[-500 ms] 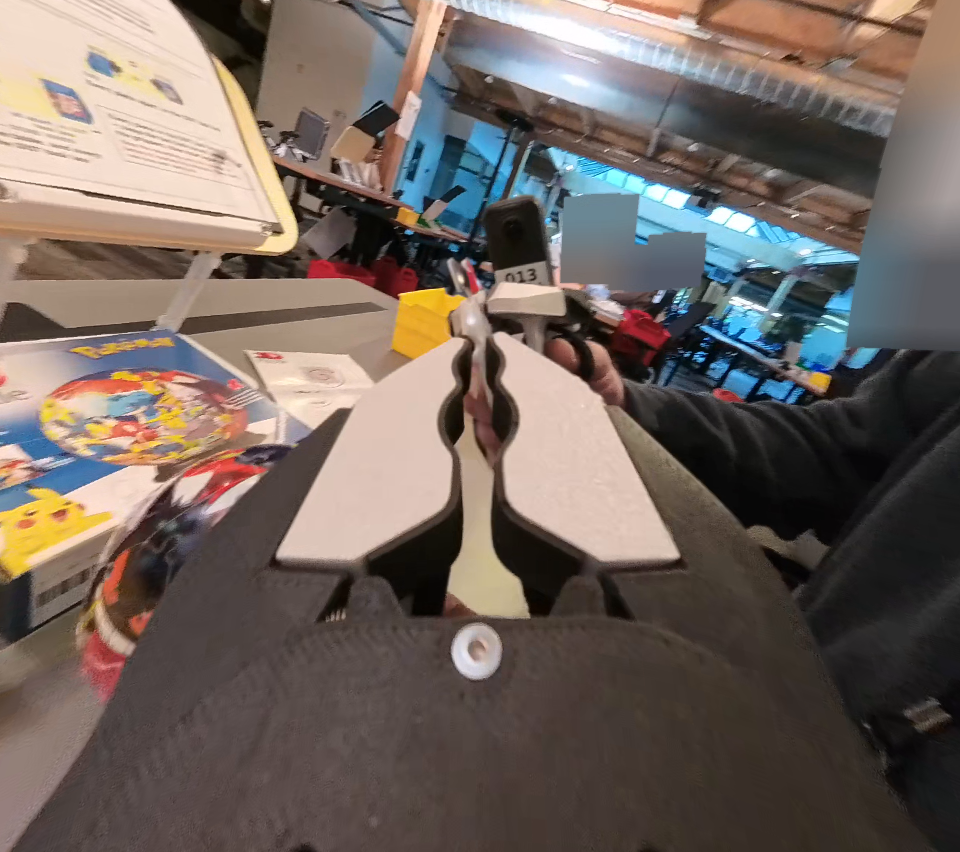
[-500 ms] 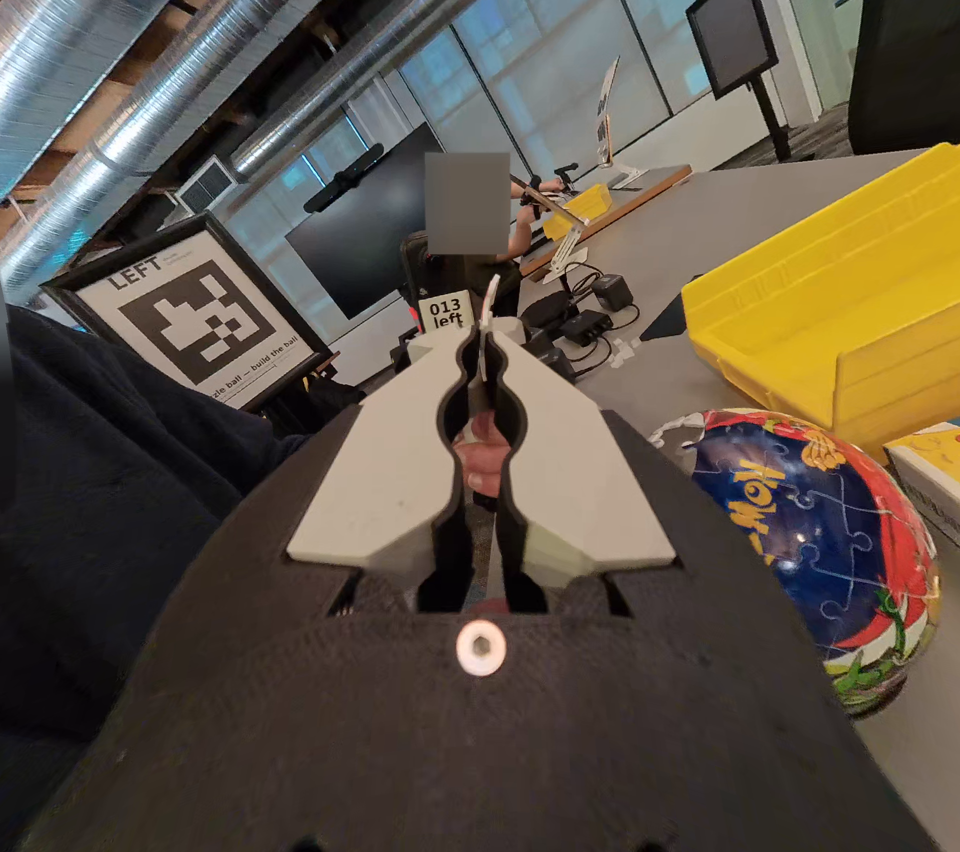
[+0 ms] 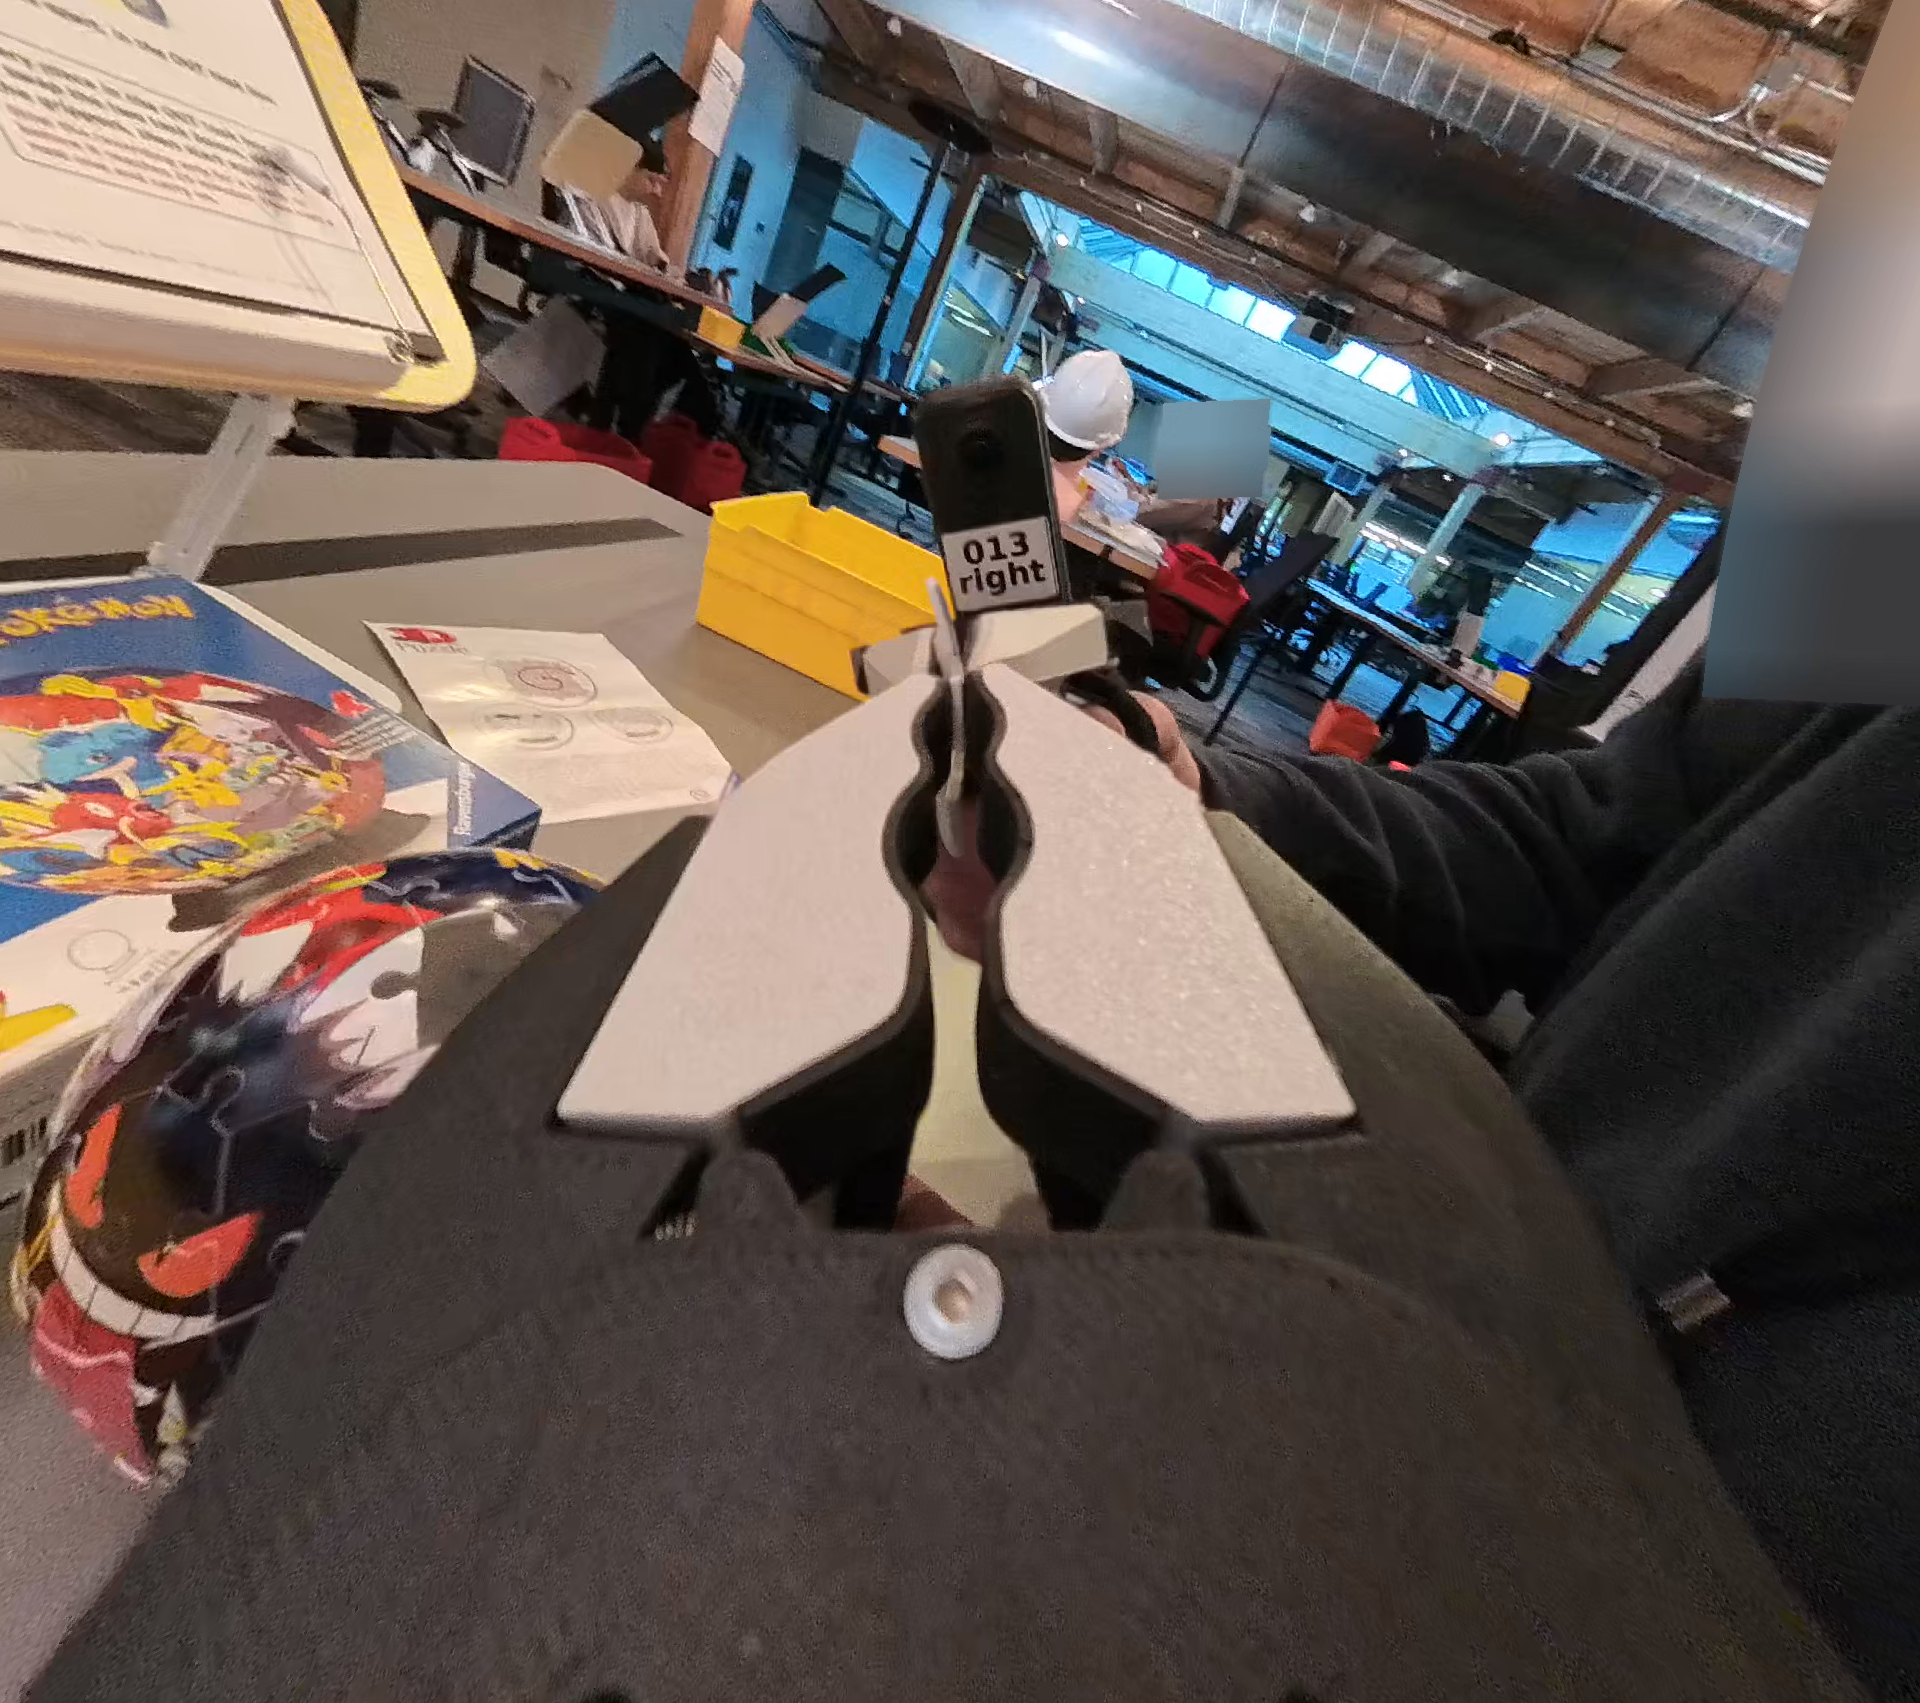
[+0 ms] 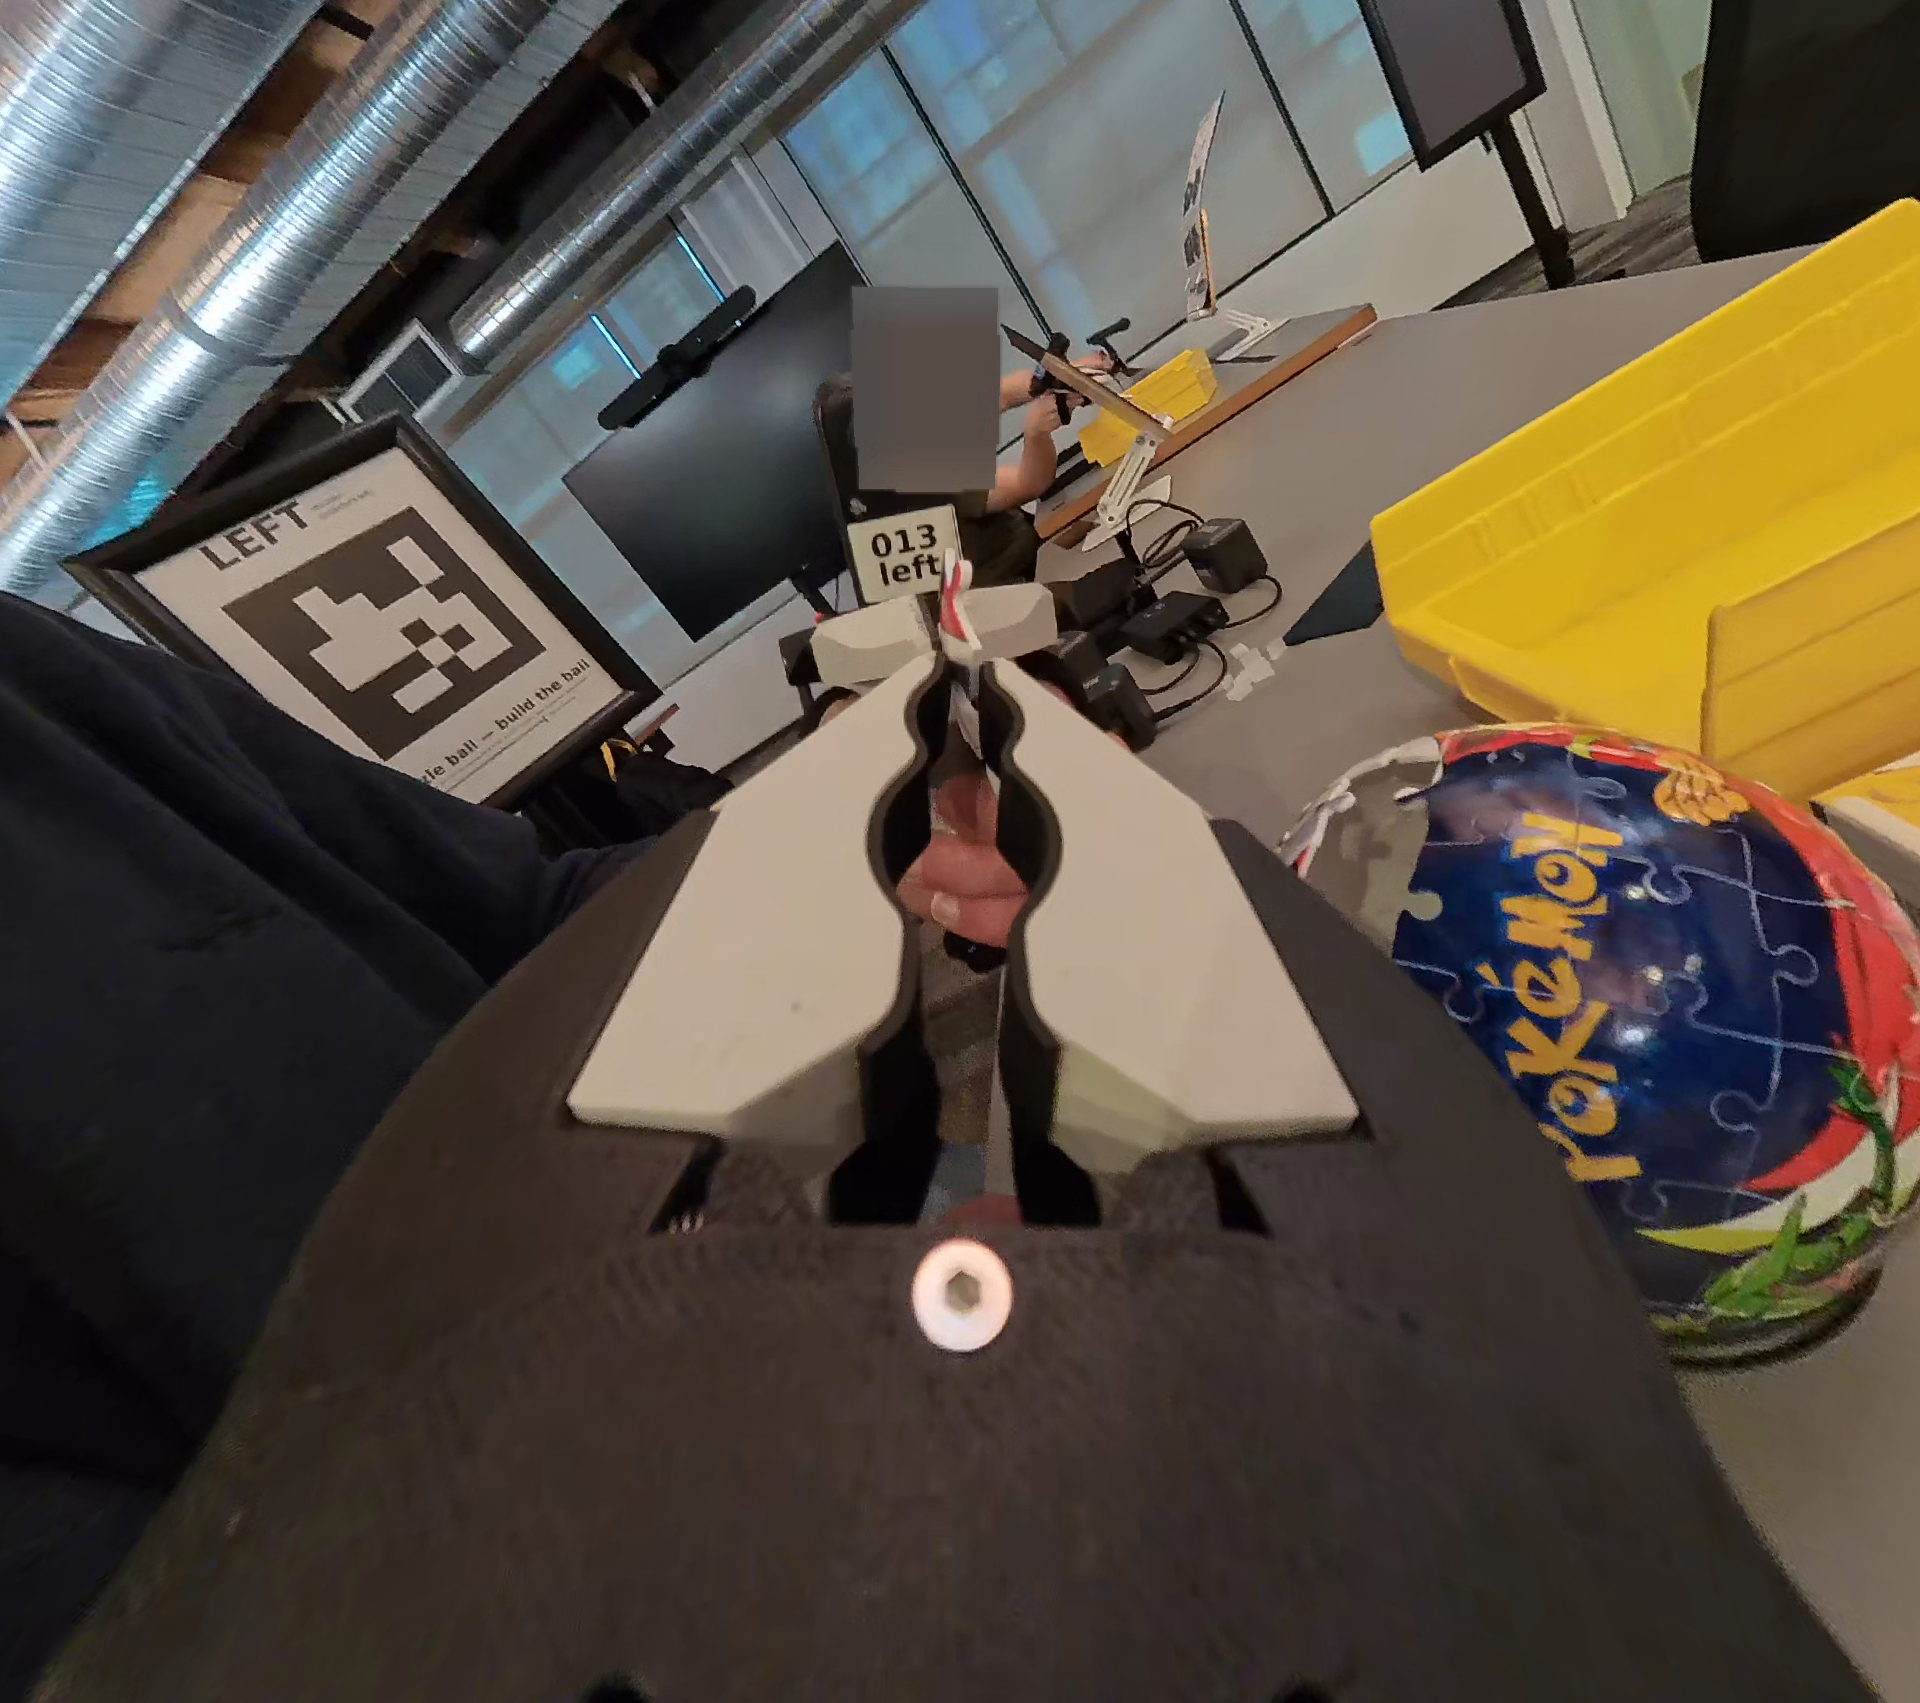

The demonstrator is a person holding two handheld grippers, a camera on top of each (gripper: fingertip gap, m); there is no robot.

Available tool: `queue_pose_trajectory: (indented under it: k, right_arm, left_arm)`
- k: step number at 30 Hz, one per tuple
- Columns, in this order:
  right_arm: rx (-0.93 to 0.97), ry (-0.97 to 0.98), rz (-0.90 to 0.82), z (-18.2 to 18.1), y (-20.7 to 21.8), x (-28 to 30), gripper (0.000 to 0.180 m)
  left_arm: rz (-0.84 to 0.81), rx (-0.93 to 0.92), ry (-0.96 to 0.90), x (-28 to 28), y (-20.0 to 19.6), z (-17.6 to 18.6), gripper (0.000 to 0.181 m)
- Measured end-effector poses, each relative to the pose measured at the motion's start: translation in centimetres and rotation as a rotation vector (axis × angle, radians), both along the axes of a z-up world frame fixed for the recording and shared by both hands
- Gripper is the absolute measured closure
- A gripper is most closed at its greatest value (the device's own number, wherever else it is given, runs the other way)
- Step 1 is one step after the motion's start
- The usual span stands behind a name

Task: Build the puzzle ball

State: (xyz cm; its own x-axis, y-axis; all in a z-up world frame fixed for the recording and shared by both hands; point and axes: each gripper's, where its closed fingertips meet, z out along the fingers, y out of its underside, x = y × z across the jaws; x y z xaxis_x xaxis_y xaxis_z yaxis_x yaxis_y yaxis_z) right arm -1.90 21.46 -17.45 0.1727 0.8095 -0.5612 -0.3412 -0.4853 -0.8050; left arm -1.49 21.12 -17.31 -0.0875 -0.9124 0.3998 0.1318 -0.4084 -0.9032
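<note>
In the left wrist view, the left gripper (image 3: 951,718) pinches a thin puzzle piece (image 3: 948,806) edge-on, the right gripper facing it tip to tip, while the largely assembled puzzle ball (image 3: 260,1123) rests on the table (image 3: 468,531) at lower left. In the right wrist view, the right gripper (image 4: 961,697) clamps the same piece, and the ball beside the yellow bin (image 4: 1662,573) shows an open gap near its top, so a few pieces likely remain.

Bare grey table (image 4: 1299,510) beyond, yellow bin (image 4: 1662,573) and puzzle ball (image 4: 1621,1009) crowding right
</note>
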Motion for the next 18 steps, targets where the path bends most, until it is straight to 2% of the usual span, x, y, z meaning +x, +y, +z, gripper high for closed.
queue_pose_trajectory:
  k: [8,11,18]
  right_arm:
    - [0.083,-0.2,0.049,0.8,-0.1,0.6,0.165]
    - [0.04,-0.347,0.112,-0.6,0.0,0.4,0.171]
    - [-0.016,-0.319,0.189,-1.3,-0.2,-0.8,0.178]
  left_arm:
    - [-0.103,0.003,0.142,-0.2,-0.3,-1.3,0.179]
    - [-0.108,0.026,0.175,-0.4,-0.2,-1.4,0.179]
    - [-0.169,0.025,0.219,-0.6,-0.7,-2.3,0.179]
